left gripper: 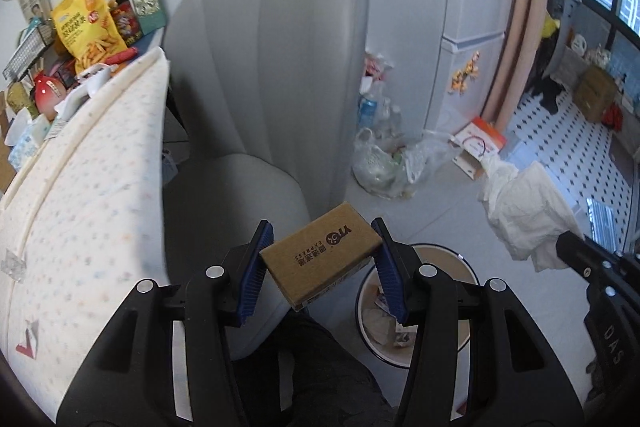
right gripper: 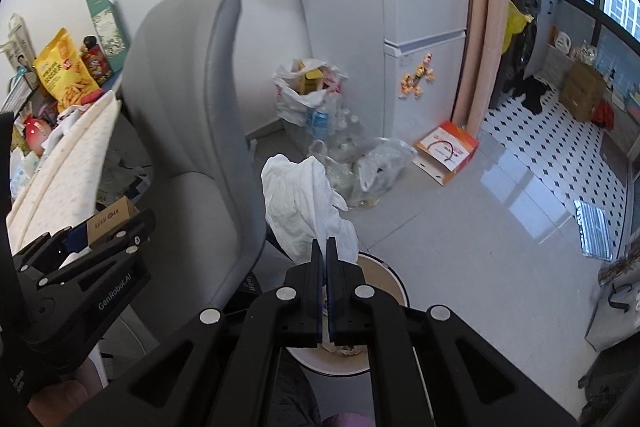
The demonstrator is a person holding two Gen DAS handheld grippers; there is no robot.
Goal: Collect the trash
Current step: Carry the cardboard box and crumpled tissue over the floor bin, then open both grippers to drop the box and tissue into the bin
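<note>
Small cardboard box (left gripper: 320, 255), lower centre, clamped flat-sided between left gripper (left gripper: 322, 269) fingers; likely light, stiff. White tissue wad (right gripper: 304, 205), centre, pinched in closed right gripper (right gripper: 323, 259) fingers above bin (right gripper: 384, 267); soft, crushable.

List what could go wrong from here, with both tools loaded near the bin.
1. The box in the left tool sits tilted between the pads and mostly over the chair, not the bin; released now, it would likely miss.
2. The tissue in the right tool billows wide; it may drape over the bin's rim.
3. The tools are close and could collide.
</note>
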